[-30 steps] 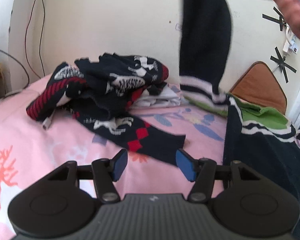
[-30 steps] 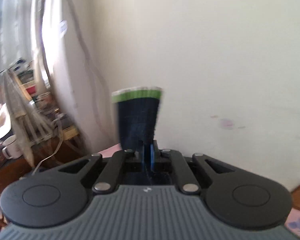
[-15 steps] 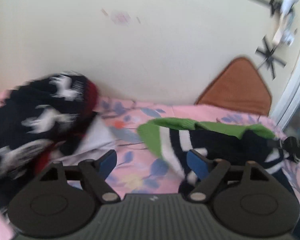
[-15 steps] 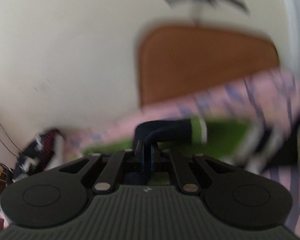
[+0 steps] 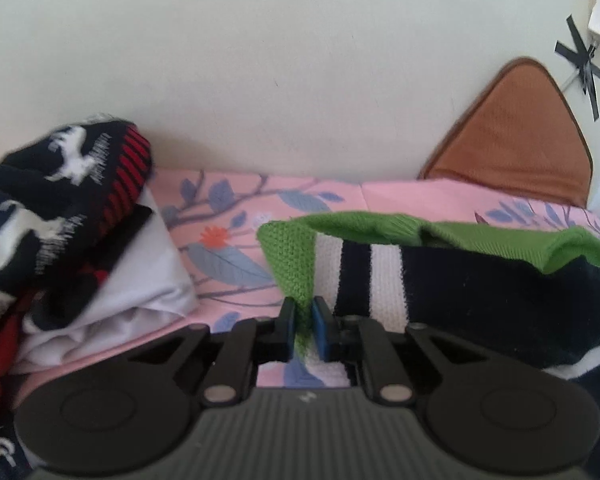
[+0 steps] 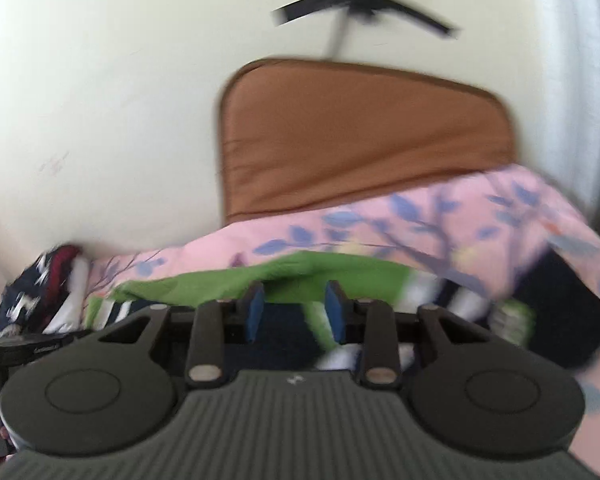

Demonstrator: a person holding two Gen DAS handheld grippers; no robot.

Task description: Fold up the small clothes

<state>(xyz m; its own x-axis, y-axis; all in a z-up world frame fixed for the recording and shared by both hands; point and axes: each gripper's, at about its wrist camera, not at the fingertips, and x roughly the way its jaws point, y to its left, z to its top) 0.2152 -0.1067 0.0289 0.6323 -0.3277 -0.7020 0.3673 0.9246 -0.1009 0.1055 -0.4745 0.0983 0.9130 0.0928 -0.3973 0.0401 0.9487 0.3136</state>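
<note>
A navy sweater with white stripes and a green hem lies on the pink floral bedsheet. My left gripper is shut on the sweater's green corner, low over the sheet. In the right wrist view the same sweater lies across the bed just ahead of my right gripper, which is open with the green hem between and beyond its blue pads. That view is blurred.
A pile of navy, red and white patterned knitwear sits on folded white cloth at the left. A brown cushion leans on the cream wall at the back right; it also shows in the right wrist view.
The right gripper brought the hanging sweater down onto the bed and opened. The left gripper moved right to the green corner and closed on it.
</note>
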